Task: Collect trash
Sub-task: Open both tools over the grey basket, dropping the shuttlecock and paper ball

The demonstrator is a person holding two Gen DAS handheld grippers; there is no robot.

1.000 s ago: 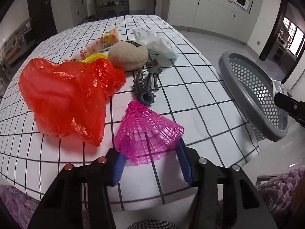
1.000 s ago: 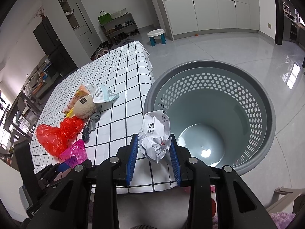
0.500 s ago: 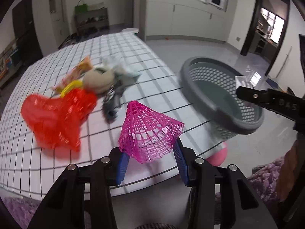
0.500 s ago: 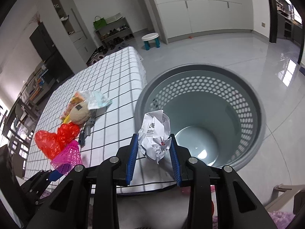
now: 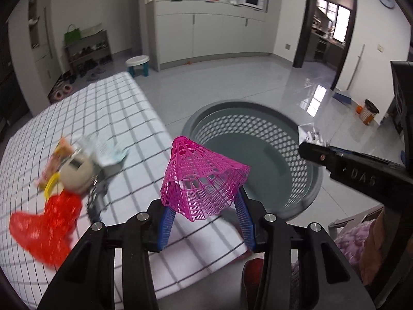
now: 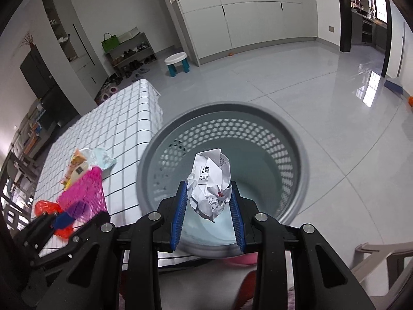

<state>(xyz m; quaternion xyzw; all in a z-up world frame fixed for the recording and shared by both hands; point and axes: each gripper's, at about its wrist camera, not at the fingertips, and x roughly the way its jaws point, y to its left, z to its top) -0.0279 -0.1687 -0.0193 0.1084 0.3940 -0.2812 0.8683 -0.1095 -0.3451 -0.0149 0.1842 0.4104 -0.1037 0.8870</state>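
My left gripper (image 5: 204, 208) is shut on a pink plastic mesh cone (image 5: 204, 178), lifted off the checked table (image 5: 124, 118) and held near its right edge, beside the grey perforated basket (image 5: 304, 180) on the floor. My right gripper (image 6: 207, 201) is shut on a crumpled white paper ball (image 6: 210, 178) and hangs over the basket (image 6: 289, 139), above its near side. The right gripper's arm shows at the right of the left wrist view, with the paper (image 5: 308, 134) at its tip. The pink cone (image 6: 82, 188) and left gripper also appear at the lower left of the right wrist view.
On the table lie a red plastic bag (image 5: 49, 222), a beige round pouch (image 5: 76, 170), a snack wrapper (image 5: 55, 155), a crumpled clear wrapper (image 5: 105, 149) and a dark keychain (image 5: 95, 196). A small stool (image 6: 178, 63) and a shoe rack (image 6: 129, 49) stand further back on the grey floor.
The left gripper lifted the pink cone off the table and swung it right toward the basket. The right gripper carried the paper ball from the basket's rim to over its inside.
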